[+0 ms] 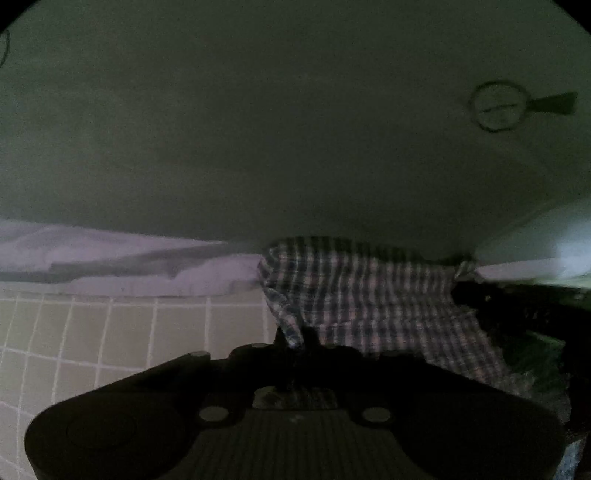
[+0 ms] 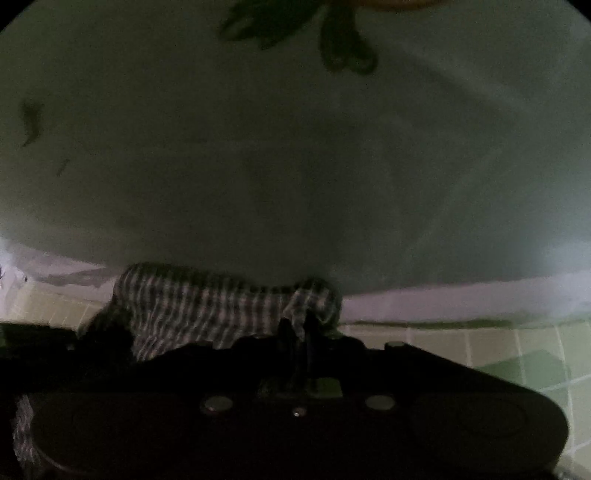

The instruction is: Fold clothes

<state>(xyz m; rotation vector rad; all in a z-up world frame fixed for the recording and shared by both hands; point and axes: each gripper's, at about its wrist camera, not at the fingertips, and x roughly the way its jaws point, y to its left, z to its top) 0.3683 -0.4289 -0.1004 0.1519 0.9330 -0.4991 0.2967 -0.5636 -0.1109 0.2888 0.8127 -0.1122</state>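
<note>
A blue and white checked garment [image 1: 369, 291] hangs over the near edge of a pale green bed sheet [image 1: 280, 129]. My left gripper [image 1: 297, 341] is shut on the garment's left corner, with the cloth bunched between its dark fingers. In the right wrist view the same checked garment [image 2: 207, 306] stretches to the left, and my right gripper [image 2: 297, 330] is shut on its right corner. The other gripper shows as a dark shape [image 1: 517, 314] at the far end of the stretched cloth. Both views are dim and blurred.
The sheet carries a printed ring mark [image 1: 496, 105] and green leaf prints [image 2: 295, 26]. A lilac edge of bedding [image 1: 129, 266] runs along the bed's side. Below it lies a tiled floor [image 1: 92, 332], greenish in the right wrist view [image 2: 517, 354].
</note>
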